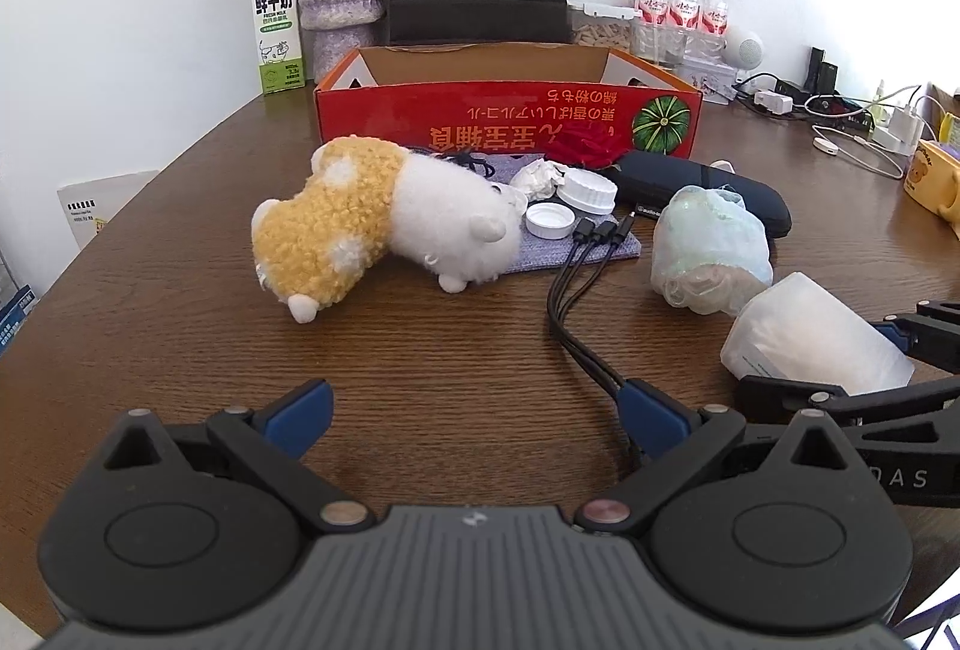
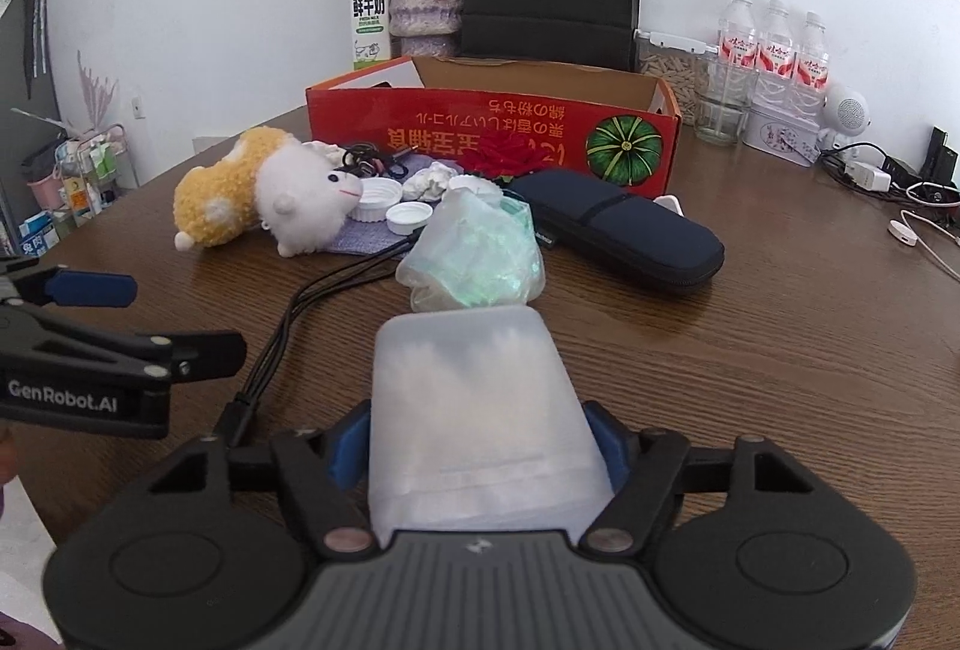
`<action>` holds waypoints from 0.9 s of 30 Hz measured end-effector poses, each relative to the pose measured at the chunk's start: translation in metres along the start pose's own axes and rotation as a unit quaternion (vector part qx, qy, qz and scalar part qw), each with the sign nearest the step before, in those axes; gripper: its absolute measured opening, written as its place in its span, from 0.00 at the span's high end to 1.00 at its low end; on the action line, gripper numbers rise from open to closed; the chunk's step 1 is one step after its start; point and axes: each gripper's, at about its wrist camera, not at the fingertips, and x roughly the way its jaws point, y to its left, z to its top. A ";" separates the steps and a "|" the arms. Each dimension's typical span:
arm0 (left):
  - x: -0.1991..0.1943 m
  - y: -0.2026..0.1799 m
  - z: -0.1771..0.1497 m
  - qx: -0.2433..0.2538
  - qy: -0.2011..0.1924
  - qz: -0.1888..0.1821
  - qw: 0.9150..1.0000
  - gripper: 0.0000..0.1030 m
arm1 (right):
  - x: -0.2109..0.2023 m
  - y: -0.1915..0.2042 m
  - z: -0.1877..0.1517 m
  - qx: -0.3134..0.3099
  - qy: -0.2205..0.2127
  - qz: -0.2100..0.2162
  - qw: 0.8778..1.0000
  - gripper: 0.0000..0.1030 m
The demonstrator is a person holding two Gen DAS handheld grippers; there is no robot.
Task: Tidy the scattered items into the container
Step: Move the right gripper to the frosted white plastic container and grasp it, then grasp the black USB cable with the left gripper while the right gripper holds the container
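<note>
Right gripper (image 2: 480,446): clenched on the translucent white packet (image 2: 474,398), blue pads pressing both its sides.
Left gripper (image 1: 474,410): released, jaws spread wide over bare table (image 1: 420,350), nothing between them.
Packet: low over the wooden table, just in front of the crumpled green-tinted bag (image 2: 474,254).
Red cardboard box (image 2: 492,134): open-topped, at the far side, well beyond the packet.
Plush toy (image 1: 384,218): lying on its side near the box, partly on a grey cloth (image 1: 576,248).
Black cable (image 1: 576,302): trails between toy and bag.
</note>
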 end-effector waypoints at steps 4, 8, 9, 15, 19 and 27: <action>0.005 -0.007 0.006 0.003 0.002 -0.009 1.000 0.00 | -0.006 -0.008 -0.002 0.007 -0.010 0.001 1.000 0.37; 0.013 -0.013 0.012 0.003 0.008 -0.012 1.000 0.00 | -0.012 -0.021 -0.003 0.016 -0.021 -0.006 1.000 0.37; 0.016 -0.014 0.014 0.002 0.010 -0.013 1.000 0.00 | -0.014 -0.025 -0.004 0.018 -0.024 -0.009 1.000 0.37; 0.035 -0.027 0.023 0.003 0.037 -0.021 0.999 0.05 | -0.015 -0.045 -0.005 0.035 -0.032 -0.021 0.999 0.37; 0.046 -0.033 0.029 0.000 0.047 -0.013 0.999 0.15 | -0.013 -0.050 -0.006 0.040 -0.036 -0.021 0.998 0.37; 0.051 -0.040 0.038 0.010 0.042 -0.014 0.999 0.51 | -0.012 -0.055 -0.006 0.045 -0.041 -0.010 0.998 0.37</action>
